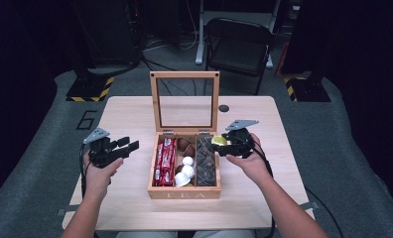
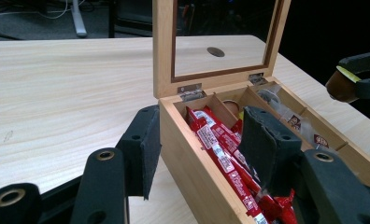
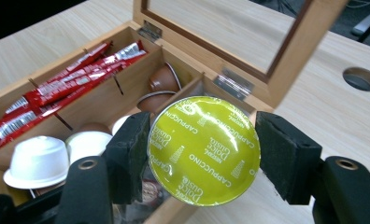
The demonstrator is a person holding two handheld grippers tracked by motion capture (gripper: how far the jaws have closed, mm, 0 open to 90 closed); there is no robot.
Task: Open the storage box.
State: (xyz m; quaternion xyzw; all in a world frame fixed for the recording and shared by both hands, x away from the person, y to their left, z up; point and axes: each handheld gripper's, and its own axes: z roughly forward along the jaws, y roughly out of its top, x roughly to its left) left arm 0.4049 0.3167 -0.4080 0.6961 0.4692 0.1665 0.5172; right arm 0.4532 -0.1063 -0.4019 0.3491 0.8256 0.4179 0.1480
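While the right gripper (image 3: 202, 154) is clamping the coffee capsule (image 3: 204, 150) by its rim, foil toward its camera, over the tea box's (image 1: 184, 192) right edge, the left gripper (image 1: 119, 148) is waiting half-open and empty beside the box on the worktop (image 1: 125, 119), probably to steady it.

The counter (image 1: 135, 114) was seen from above and in front in the high view. The box (image 1: 184, 192) was viewed closely from its left in the left gripper view and from its right in the right gripper view; it was shared by all three.
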